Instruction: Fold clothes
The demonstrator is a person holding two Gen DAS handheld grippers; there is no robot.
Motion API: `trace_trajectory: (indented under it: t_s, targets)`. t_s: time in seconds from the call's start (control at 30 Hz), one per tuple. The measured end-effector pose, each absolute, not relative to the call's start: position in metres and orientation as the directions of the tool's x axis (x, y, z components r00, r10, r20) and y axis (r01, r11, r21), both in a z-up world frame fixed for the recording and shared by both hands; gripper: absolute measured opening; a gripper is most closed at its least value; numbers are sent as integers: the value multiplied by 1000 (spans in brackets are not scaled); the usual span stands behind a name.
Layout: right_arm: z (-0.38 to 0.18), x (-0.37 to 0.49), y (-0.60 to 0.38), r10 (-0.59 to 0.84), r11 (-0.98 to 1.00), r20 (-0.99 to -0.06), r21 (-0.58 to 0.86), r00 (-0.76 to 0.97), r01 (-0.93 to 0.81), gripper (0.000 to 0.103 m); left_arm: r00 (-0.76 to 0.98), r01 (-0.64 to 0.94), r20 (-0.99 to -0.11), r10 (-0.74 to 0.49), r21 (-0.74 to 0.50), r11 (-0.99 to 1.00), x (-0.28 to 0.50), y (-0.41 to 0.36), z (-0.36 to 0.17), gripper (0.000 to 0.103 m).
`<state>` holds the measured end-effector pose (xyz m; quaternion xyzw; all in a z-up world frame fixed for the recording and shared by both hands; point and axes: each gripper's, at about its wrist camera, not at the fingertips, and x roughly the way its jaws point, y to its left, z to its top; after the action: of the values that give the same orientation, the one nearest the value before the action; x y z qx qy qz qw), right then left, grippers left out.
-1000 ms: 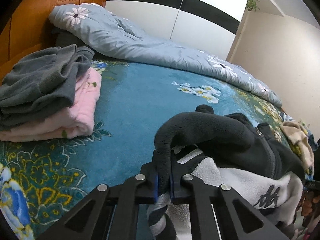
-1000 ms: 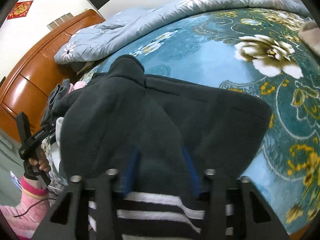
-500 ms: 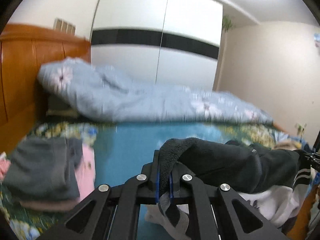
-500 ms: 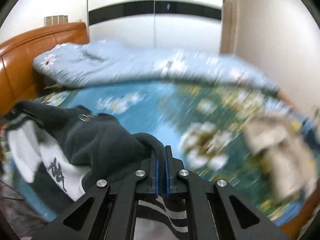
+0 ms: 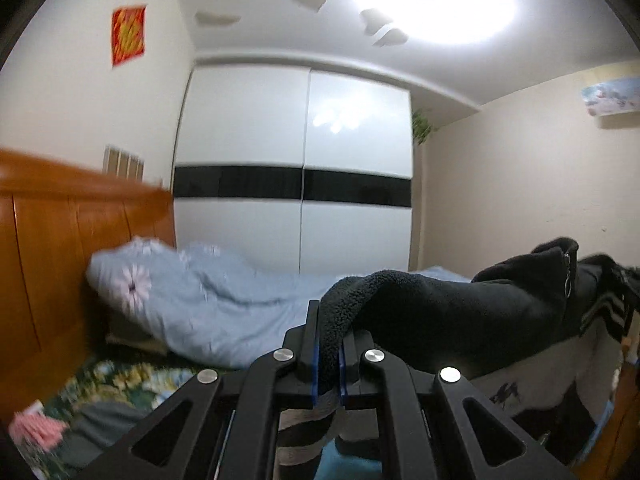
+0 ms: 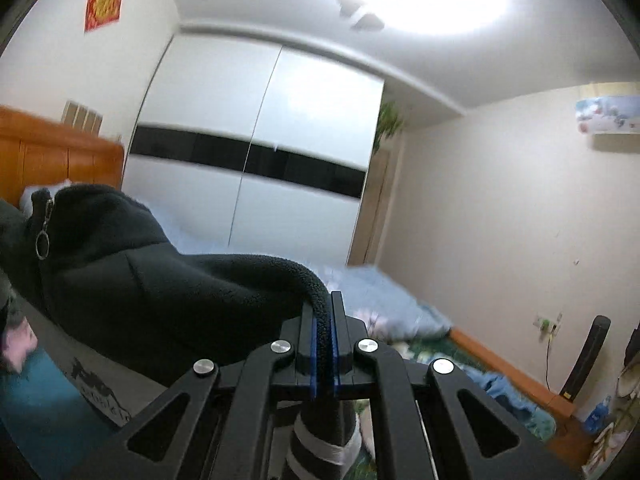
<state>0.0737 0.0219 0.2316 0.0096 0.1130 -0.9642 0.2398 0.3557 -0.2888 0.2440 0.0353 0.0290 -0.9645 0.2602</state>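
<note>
A dark fleece jacket point(image 5: 452, 312) with a grey lower part, a logo and striped cuffs hangs stretched in the air between both grippers. My left gripper point(image 5: 329, 354) is shut on one shoulder of it. My right gripper point(image 6: 324, 344) is shut on the other shoulder of the jacket point(image 6: 160, 292). The collar with its zip ring point(image 6: 41, 245) stands up at the middle. Both grippers are raised high above the bed and point level at the wardrobe.
A light blue quilt point(image 5: 208, 308) lies along the far side of the bed by the wooden headboard point(image 5: 76, 248). A white wardrobe point(image 5: 296, 176) fills the far wall. Folded grey and pink clothes point(image 5: 60, 428) lie low left. Clutter stands on the floor at right point(image 6: 600, 420).
Both grippers have lifted the jacket off the bed and tilted up, so the views now show wardrobe and ceiling. The jacket is pulled out wider between them.
</note>
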Motion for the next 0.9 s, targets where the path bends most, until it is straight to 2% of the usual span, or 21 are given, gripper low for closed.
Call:
trace_trajectory:
  t_s: [0.13, 0.27, 0.4, 0.5, 0.6, 0.77, 0.9]
  targets:
    - [256, 93, 46, -486, -863, 5, -165, -874, 478, 5, -873, 488, -12, -488, 21, -873, 384, -268, 270, 7]
    - [276, 113, 62, -503, -859, 69, -148, -861, 490, 5, -881, 474, 23, -473, 46, -879, 408, -256, 293, 7]
    - [291, 117, 62, -528, -846, 86, -146, -845, 514, 5, -873, 486, 10, -487, 85, -870, 406, -258, 300, 8]
    - [294, 105, 45, -535, -838, 55, -160, -843, 521, 5, -859, 498, -108, -500, 48, -866, 369, -289, 267, 8]
    - [279, 79, 12, -526, -831, -28, -196, -850, 521, 5, -835, 513, -227, -502, 11, -858, 332, -321, 233, 8]
    - [218, 14, -51, -484, -811, -226, -248, -845, 531, 5, -772, 544, -419, -479, -45, -838, 270, -375, 176, 8]
    - [158, -41, -94, -426, -787, -373, -296, -824, 541, 5, -724, 570, -532, -439, -103, -815, 231, -409, 113, 8]
